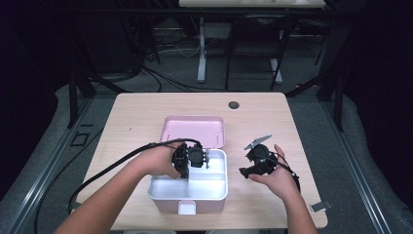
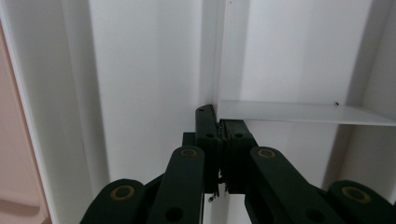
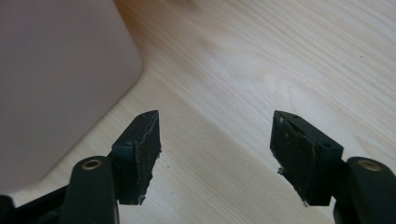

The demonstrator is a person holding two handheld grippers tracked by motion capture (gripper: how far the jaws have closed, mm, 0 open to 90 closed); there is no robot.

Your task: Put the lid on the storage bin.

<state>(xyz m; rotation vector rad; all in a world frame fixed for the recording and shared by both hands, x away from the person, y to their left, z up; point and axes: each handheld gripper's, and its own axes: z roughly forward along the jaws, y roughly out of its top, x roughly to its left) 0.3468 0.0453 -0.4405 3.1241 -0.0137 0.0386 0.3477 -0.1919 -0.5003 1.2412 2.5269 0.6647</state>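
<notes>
A pink box point(image 1: 227, 181) with a white divided inside stands open at the table's front middle. Its pink lid point(image 1: 195, 129) lies flat behind it. My left gripper point(image 1: 206, 160) reaches into the box's back part, jaws shut. In the left gripper view its tips point(image 2: 219, 126) meet where two thin white dividers point(image 2: 303, 112) join; I cannot tell whether a wall is pinched. My right gripper point(image 1: 243, 171) hovers low over the bare wood to the right of the box. Its jaws point(image 3: 215, 140) stand open with nothing between them, and the box's rounded corner point(image 3: 56, 84) lies to their left.
The wooden table point(image 1: 146, 117) has a round black grommet point(image 1: 234, 105) near its far edge. A small metal clip point(image 1: 320, 206) sits at the front right edge. The left gripper's cable point(image 1: 112, 165) trails off the table's left front. Desk legs and cables stand beyond.
</notes>
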